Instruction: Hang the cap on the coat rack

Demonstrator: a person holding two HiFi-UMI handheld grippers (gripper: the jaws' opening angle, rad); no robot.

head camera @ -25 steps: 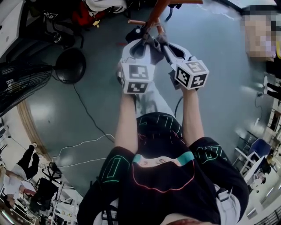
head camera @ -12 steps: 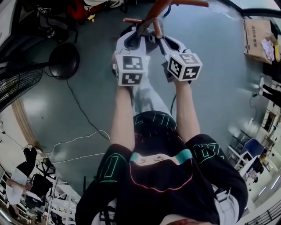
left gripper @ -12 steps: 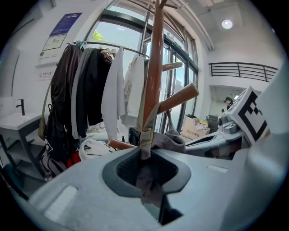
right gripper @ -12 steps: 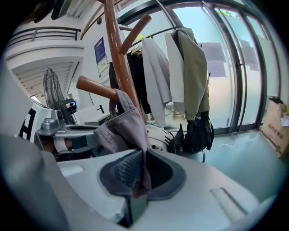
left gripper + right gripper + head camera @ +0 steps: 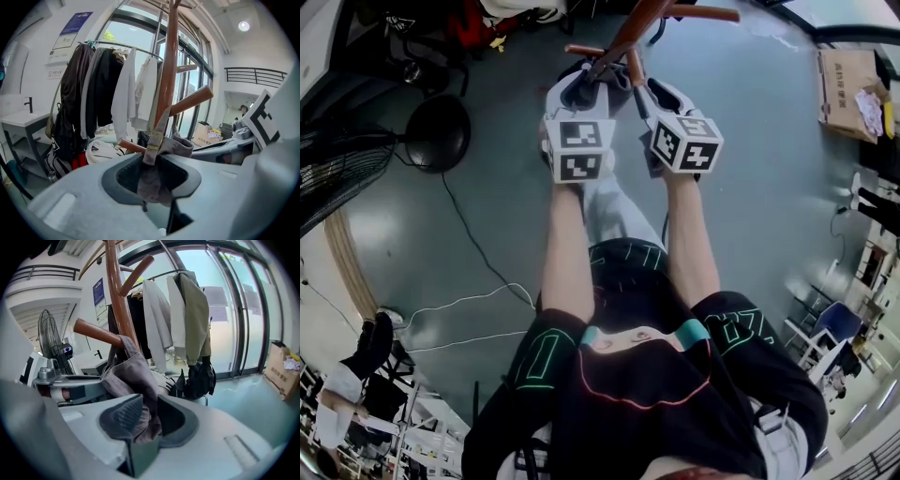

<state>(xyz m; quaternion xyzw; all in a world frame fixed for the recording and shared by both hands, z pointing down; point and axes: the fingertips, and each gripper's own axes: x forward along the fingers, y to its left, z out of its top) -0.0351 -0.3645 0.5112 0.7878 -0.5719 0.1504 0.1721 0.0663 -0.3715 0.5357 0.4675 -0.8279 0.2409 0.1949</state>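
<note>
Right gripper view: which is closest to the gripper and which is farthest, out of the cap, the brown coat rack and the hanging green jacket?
1. The cap: pinched between the right gripper's jaws, bottom centre.
2. The coat rack: just behind the cap, upper left.
3. The green jacket: hanging farther back, right of centre, by the windows.

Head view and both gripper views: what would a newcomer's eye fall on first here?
A brown wooden coat rack rises close in front, with a grey cap hanging against its pole. The left hand-held gripper is opening its jaws around the cap's strap, while the right hand-held gripper is clamped on the cap's cloth. Behind, coats hang by the windows.
</note>
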